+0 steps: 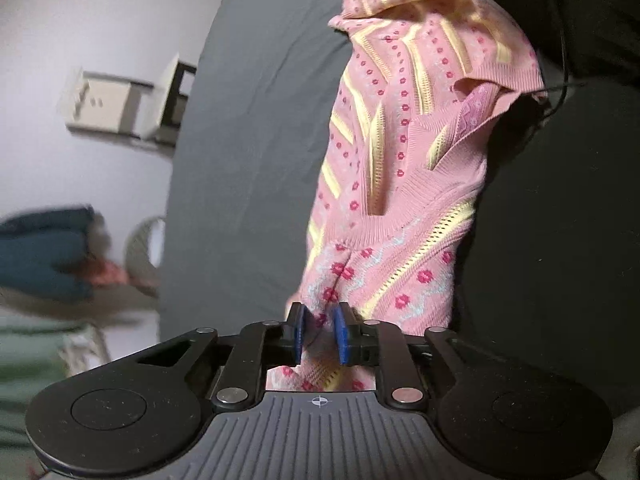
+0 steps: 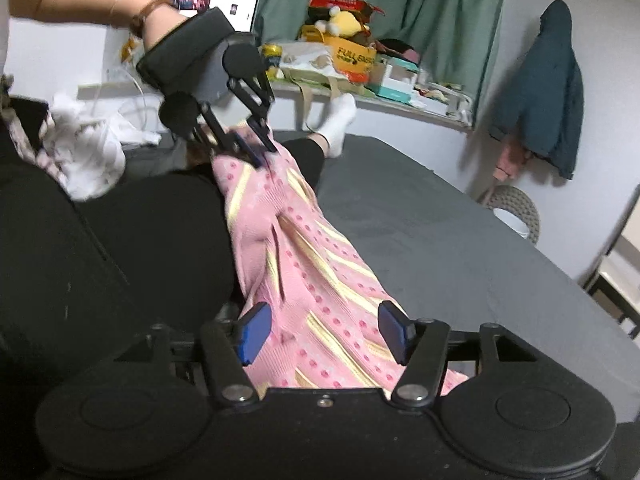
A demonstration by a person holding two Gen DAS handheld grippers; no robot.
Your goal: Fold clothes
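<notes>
The left gripper (image 1: 319, 330) is pinching the pink knitted garment (image 1: 400, 168) above the grey bed (image 2: 420, 232); the right gripper (image 2: 324, 330) is hovering wide open, gripping nothing.

Black linkage grippers, blue-padded fingers (image 2: 252, 332), ribbed grey housing, silver pivot screws, brown wrist strap (image 2: 140, 20), white sock (image 2: 338, 120)

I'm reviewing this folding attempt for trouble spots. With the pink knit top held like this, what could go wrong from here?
1. Only the left gripper pinches the pink knit top; the right gripper has its jaws open around the fabric, so a pull may let that end slip free.
2. The top lies bunched and twisted partly over the person's black-clad leg, not flat on the grey sheet, so a fold made now would likely be crooked.
</notes>
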